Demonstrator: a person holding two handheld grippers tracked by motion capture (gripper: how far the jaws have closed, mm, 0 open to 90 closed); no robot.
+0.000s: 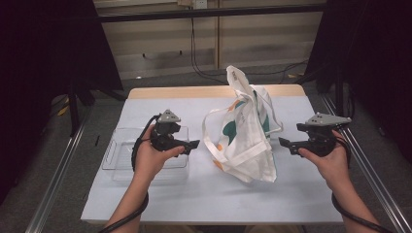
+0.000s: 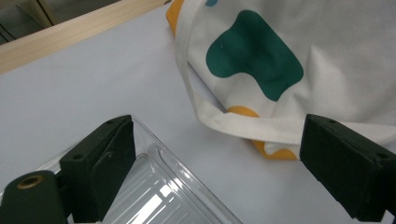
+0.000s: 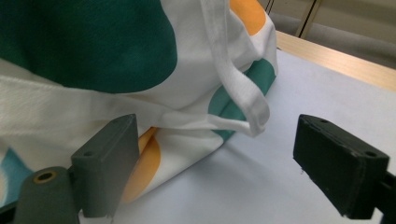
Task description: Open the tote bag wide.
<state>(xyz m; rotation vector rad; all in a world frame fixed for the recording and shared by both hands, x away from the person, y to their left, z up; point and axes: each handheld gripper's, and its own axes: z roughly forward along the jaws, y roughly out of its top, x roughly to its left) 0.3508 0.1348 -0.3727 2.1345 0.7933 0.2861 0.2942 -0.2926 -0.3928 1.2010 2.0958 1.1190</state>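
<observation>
A white cloth tote bag [image 1: 245, 133] with green and orange patches stands slumped at the middle of the table, its straps hanging loose. My left gripper [image 1: 190, 145] is held just left of the bag and points at it, jaws wide apart with nothing between them. In the left gripper view the bag [image 2: 261, 60] and its strap edge [image 2: 243, 123] lie ahead of the open gripper [image 2: 219, 163]. My right gripper [image 1: 285, 143] is held just right of the bag, open and empty. The right gripper view has the bag [image 3: 93, 60] and a strap loop [image 3: 240, 91] close before the open gripper [image 3: 215, 158].
A clear plastic tray [image 1: 119, 155] lies flat on the white table cover [image 1: 194, 194] under my left hand; its rim [image 2: 187, 186] sits between the left jaws' view. The wooden table edge [image 1: 194, 91] runs along the back. Metal rails flank both sides.
</observation>
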